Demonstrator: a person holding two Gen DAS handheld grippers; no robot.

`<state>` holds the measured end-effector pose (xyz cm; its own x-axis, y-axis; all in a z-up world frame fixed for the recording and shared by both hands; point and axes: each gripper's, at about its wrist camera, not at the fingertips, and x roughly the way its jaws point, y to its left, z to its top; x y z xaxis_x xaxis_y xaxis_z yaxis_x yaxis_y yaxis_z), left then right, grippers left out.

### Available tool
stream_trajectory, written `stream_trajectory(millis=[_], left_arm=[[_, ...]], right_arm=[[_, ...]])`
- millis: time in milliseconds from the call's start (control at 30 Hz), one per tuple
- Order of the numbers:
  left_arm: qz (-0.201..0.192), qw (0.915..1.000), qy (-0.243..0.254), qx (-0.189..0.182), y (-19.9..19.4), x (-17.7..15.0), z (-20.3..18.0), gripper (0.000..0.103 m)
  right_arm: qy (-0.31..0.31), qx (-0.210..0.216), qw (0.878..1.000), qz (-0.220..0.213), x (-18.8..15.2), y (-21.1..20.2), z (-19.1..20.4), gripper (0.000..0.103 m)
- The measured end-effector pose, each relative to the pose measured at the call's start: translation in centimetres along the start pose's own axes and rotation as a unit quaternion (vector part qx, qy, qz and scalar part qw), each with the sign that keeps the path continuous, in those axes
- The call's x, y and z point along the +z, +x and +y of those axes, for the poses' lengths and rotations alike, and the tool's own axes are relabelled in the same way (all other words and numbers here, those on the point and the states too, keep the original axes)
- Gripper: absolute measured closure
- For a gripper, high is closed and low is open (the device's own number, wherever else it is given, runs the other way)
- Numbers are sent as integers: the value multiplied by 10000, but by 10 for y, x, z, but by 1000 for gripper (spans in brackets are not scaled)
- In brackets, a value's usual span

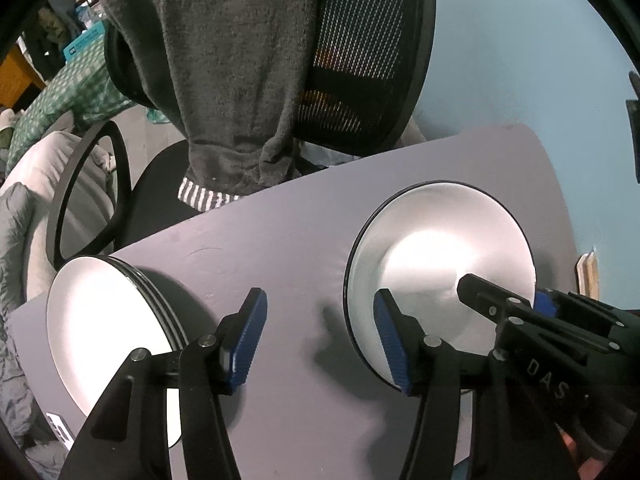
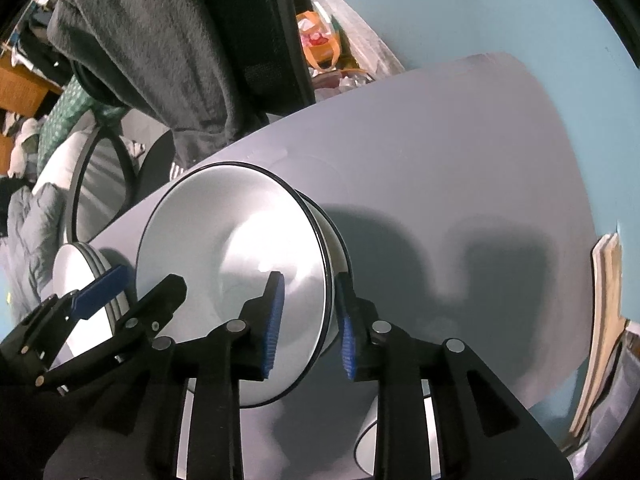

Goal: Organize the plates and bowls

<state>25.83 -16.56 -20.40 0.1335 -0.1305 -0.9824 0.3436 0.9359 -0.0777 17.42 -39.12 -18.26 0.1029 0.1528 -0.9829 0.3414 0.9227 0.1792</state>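
Bowls (image 2: 236, 280), white and nested, sit mid-table at 9 o'clock of right gripper (image 2: 308, 320); its jaws straddle the rim, partly open, nothing pinched. Left gripper (image 1: 320, 340) wide open, empty. Plates (image 1: 108, 332) at its 9 o'clock. Judgement: close squarely on the rim, lift level.

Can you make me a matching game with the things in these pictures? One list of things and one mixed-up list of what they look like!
Things:
1. bowl
2. stack of plates
3. sweater
4. wall

What they look like:
A. light blue
B. fuzzy and dark grey, draped over the chair
C. several flat white ones piled together
D. deep and white, with the right gripper open around its rim

Pairs: 1-D, 2-C, 3-B, 4-A
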Motion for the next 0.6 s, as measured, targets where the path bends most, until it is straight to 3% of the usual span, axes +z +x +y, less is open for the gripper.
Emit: stream_trajectory(millis=[100,267,500,600], left_arm=[[-116,9999,-9,-38,-8,-2,1,46],[-283,9996,48,-25,-19,-8,-1,43],[-634,9978,184,-89,-47,-21,0,41],[-850,9961,213,-103,-65,-28,2,38]], right_arm=[[119,80,9999,-10,-1,-3,-1,74],[256,-27,9994,-211,-3,-12,-4,56],[190,-194,9987,-437,-11,-31,-2,52],[-22,-381,9970,-676,-17,-47,4,45]])
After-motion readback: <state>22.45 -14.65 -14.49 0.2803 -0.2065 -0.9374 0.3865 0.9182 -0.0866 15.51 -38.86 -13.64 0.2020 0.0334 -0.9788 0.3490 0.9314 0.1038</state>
